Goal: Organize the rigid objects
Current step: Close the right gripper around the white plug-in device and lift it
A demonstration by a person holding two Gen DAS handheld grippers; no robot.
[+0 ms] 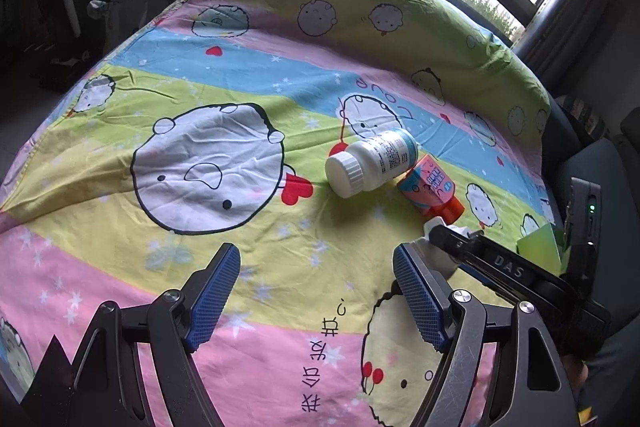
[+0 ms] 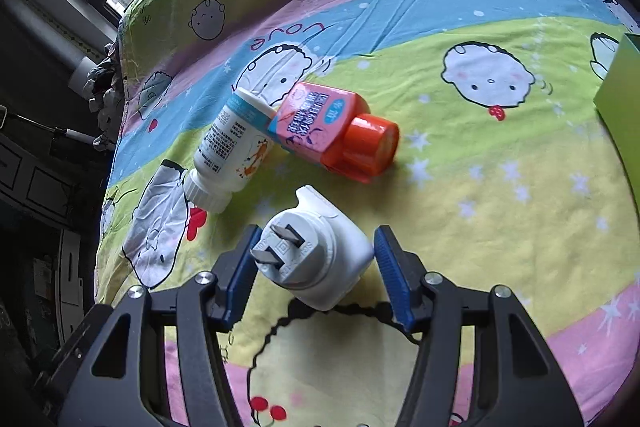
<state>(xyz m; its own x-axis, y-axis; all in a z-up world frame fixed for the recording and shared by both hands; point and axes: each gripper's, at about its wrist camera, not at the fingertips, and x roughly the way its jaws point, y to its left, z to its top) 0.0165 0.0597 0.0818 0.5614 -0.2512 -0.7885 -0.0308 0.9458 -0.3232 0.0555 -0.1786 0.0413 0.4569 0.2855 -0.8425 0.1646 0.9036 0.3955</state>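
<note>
Straddling a white plug-in adapter (image 2: 316, 251), the right gripper (image 2: 316, 267) has its blue pads on either side of the body; the left pad meets the pronged face, the right pad sits at the adapter's edge, contact there uncertain. Adapter: lying on the cartoon-print bedsheet (image 2: 500, 187), two flat prongs facing the camera. Left gripper (image 1: 316, 291): jaws moderately wide, nothing between them, poised above the sheet. White pill bottle (image 1: 370, 163): on its side, ribbed cap toward the left gripper, base touching a pink bottle with orange cap (image 1: 432, 193), also lying down. Green box (image 2: 624, 107): at the sheet's right edge, partly cut off.
</note>
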